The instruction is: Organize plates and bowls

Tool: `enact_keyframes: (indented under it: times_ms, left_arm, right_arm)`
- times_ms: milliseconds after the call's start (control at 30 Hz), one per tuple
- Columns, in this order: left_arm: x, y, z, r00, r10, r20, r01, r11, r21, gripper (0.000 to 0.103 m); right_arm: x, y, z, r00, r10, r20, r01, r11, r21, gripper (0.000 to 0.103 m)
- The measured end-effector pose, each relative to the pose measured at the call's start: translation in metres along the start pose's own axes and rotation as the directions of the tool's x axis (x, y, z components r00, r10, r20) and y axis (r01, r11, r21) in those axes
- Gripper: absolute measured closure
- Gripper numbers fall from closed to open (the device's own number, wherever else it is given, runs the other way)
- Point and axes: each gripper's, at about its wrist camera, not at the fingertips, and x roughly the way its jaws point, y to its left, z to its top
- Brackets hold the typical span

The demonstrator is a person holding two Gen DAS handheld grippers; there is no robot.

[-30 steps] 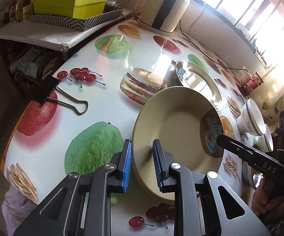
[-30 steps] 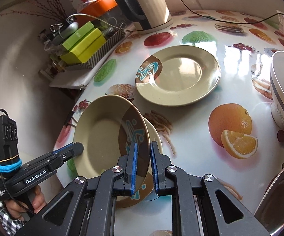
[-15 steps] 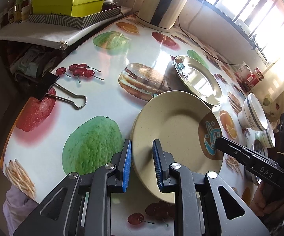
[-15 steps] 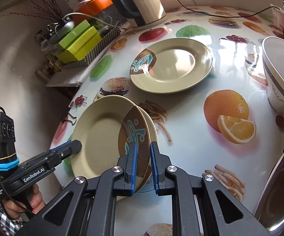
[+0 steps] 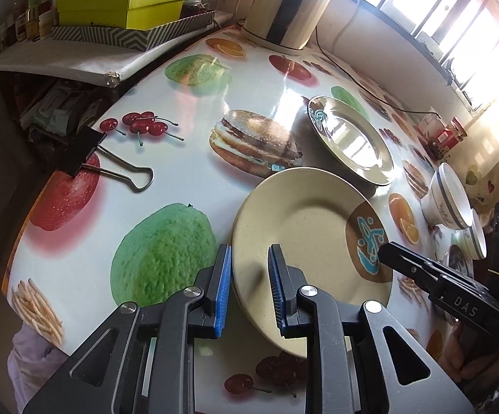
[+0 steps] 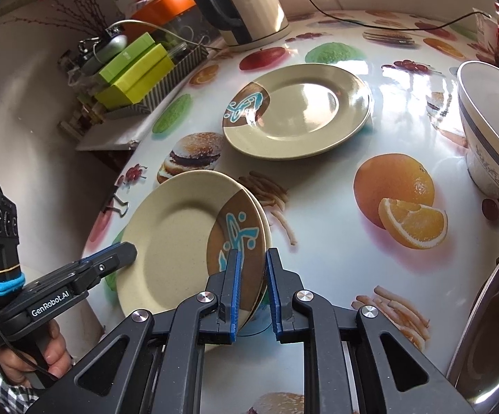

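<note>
Lowered onto its twin, top plate [image 6: 180,238] sits near binder clip [image 5: 107,162].

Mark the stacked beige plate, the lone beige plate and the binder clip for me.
stacked beige plate [image 6: 176,241]: right wrist view, centre well.
lone beige plate [image 6: 304,107]: right wrist view, glossy centre.
binder clip [image 5: 80,151]: left wrist view, black body.
</note>
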Motion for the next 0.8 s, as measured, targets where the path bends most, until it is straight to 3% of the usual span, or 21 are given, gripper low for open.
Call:
enact_keyframes:
  times_ms: [300, 467, 800]
  left_arm:
    - [-0.001, 0.001, 0.002, 1.0, -0.001, -0.001, 0.001, 1.0, -0.002, 0.081]
    - [-0.004, 0.0, 0.008, 1.0, -0.005, 0.017, 0.005, 1.0, 0.006, 0.081]
    - [-0.007, -0.002, 0.027, 0.999, -0.029, 0.04, 0.028, 0.999, 0.029, 0.081]
  right_arm:
    - [-0.001, 0.0, 0.0, 1.0, 0.005, 0.0, -0.005, 1.0, 0.006, 0.086]
    - [-0.003, -0.001, 0.002, 1.0, -0.007, 0.009, 0.007, 1.0, 0.006, 0.076]
    - [-0.017, -0.01, 0.01, 0.998, -0.034, 0.053, 0.032, 0.998, 0.046, 0.071]
